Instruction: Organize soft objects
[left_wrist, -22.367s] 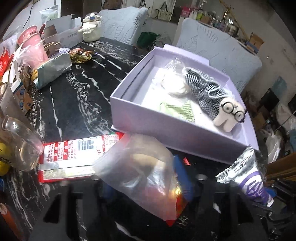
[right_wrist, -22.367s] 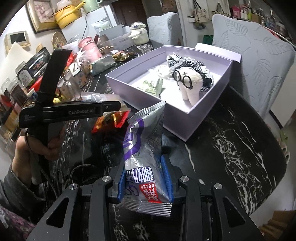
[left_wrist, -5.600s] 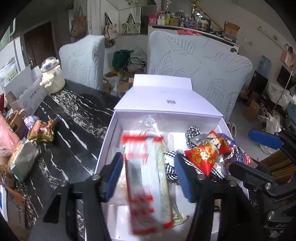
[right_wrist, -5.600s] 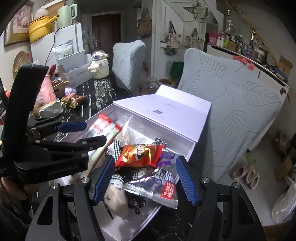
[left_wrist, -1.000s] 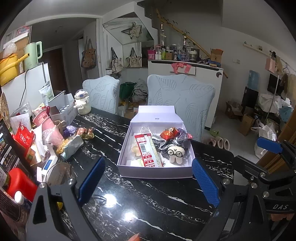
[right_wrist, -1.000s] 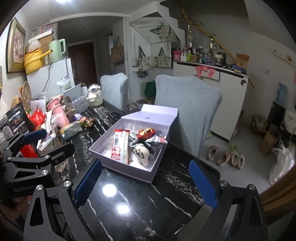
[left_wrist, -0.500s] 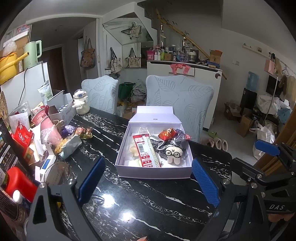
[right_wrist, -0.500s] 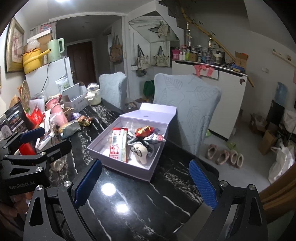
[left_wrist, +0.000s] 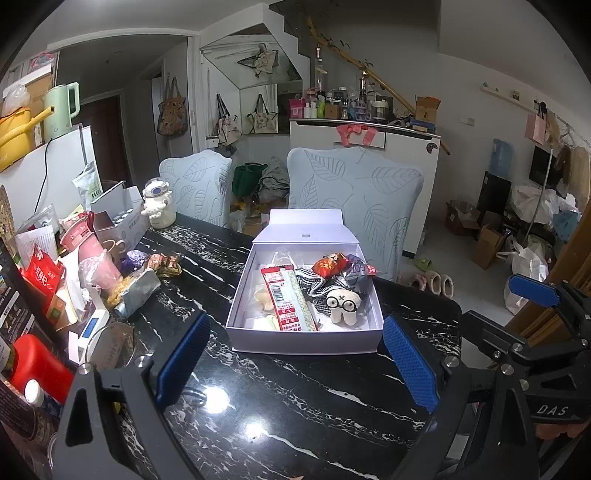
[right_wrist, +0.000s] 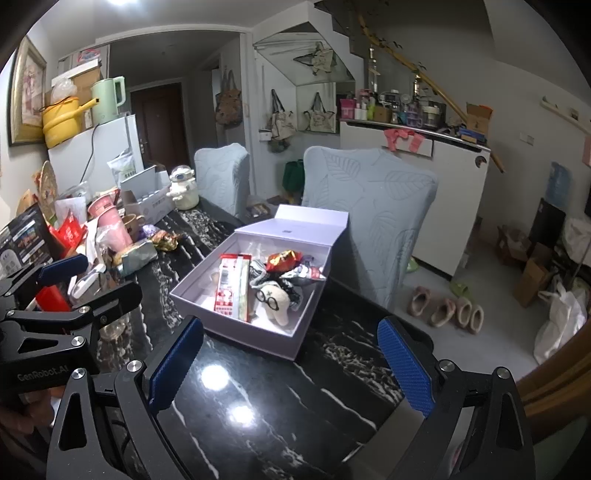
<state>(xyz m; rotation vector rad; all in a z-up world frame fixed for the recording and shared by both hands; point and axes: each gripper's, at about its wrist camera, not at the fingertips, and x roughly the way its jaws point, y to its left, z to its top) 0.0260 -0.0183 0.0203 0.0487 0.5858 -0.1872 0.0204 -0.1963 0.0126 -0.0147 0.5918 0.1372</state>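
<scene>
An open lilac box (left_wrist: 303, 341) stands on the black marble table (left_wrist: 295, 398). In it lie a red-and-white packet (left_wrist: 286, 301), a white plush toy with glasses (left_wrist: 345, 304), a red snack bag (left_wrist: 328, 264), a purple-and-silver packet (left_wrist: 360, 269) and clear bags. The box also shows in the right wrist view (right_wrist: 236, 328), with the plush (right_wrist: 277, 299) and the red packet (right_wrist: 231, 282). My left gripper (left_wrist: 295, 362) is open and empty, well back from the box. My right gripper (right_wrist: 290, 363) is open and empty too, to the right of the left one.
Clutter lines the table's left side: a red bottle (left_wrist: 37, 369), pink cups (left_wrist: 94, 251), a foil bag (left_wrist: 136, 291), a white figurine (left_wrist: 159, 208). Two leaf-patterned chairs (left_wrist: 354, 195) stand behind the table. Slippers (right_wrist: 443, 308) lie on the floor at right.
Both grippers have drifted very slightly; the box sits a touch more to the left in both views. Both stay open and empty.
</scene>
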